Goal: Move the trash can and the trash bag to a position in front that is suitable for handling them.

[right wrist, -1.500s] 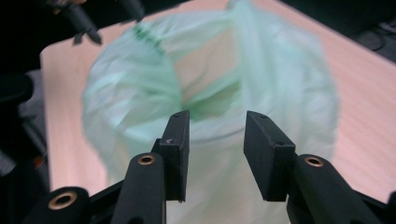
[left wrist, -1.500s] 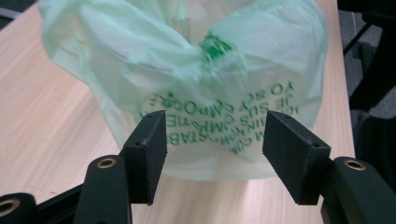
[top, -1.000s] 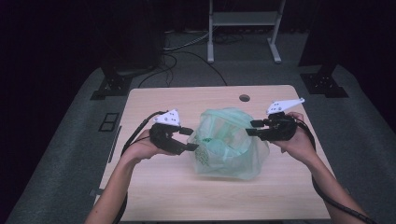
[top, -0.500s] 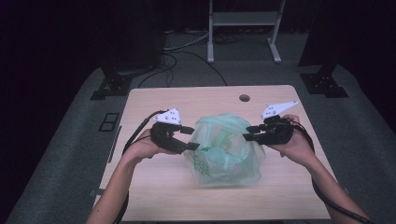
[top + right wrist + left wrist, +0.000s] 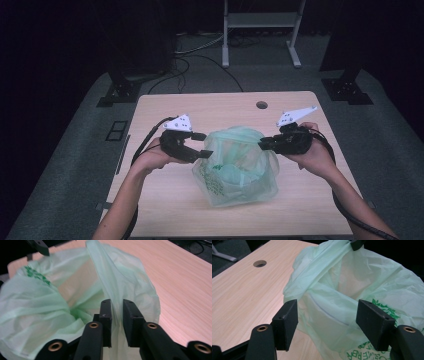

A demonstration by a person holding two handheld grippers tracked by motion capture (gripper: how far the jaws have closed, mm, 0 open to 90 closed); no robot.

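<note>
On the left side of the worktop, the left tool is held in the person's left hand. Its two black jaws are spread wide apart. In the left gripper view, the near edge of the green bag is seen lying between the jaws of the left tool, but the bag is not pressed by either of them. Nothing is gripped by this tool.

In the middle of the worktop, the thin green plastic bag is found. It is puffed up and crumpled, and dark green print is seen on its side. Its bottom is rested on the wood. A small round hole is seen in the worktop behind the bag.

On the right, the right tool is held in the person's right hand, at the bag's upper right edge. Its jaws have just been closing. In the right gripper view, a fold of the bag is seen between the jaws of the right tool. Only a thin gap is left, and the fold is pinched there. A black cable is trailed from this tool along the person's right arm.
</note>
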